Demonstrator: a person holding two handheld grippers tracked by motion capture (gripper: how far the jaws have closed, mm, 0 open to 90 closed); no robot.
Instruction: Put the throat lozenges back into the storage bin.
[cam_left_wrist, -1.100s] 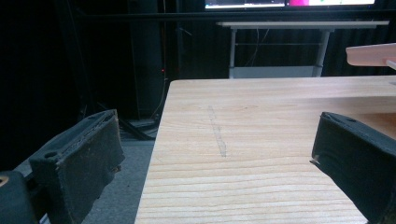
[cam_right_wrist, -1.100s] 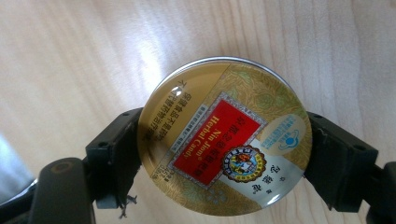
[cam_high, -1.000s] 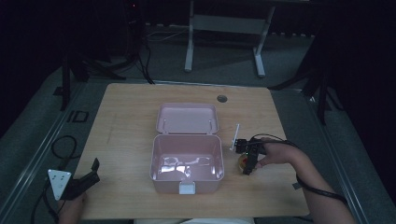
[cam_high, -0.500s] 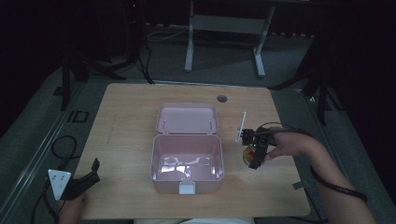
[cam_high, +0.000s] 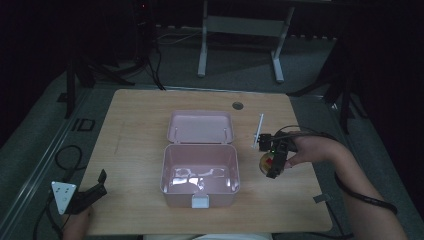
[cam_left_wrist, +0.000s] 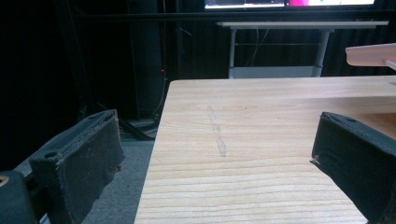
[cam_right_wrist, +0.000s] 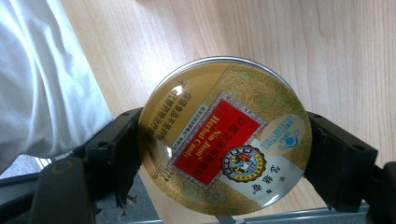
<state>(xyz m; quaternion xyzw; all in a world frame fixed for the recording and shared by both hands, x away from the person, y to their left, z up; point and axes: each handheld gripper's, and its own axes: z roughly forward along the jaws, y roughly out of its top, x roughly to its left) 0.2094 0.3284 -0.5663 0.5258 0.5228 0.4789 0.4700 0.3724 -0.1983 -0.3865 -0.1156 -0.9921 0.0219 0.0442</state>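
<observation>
The right claw (cam_high: 274, 161) grips a round gold candy tin (cam_right_wrist: 224, 137) by its rim, one jaw on each side, and holds it above the surface (cam_high: 140, 120) near the right edge, just beside the open pink box (cam_high: 200, 172). That edge grip probably keeps the lid clear for lowering the tin into the box. The right gripper view gives the tin's red label and pinched sides, which the high view reduces to a small blur. A thin white stick (cam_high: 258, 131) lies beyond the tin. The left claw (cam_high: 92, 192) rests wide and empty at the near left corner, seemingly parked.
</observation>
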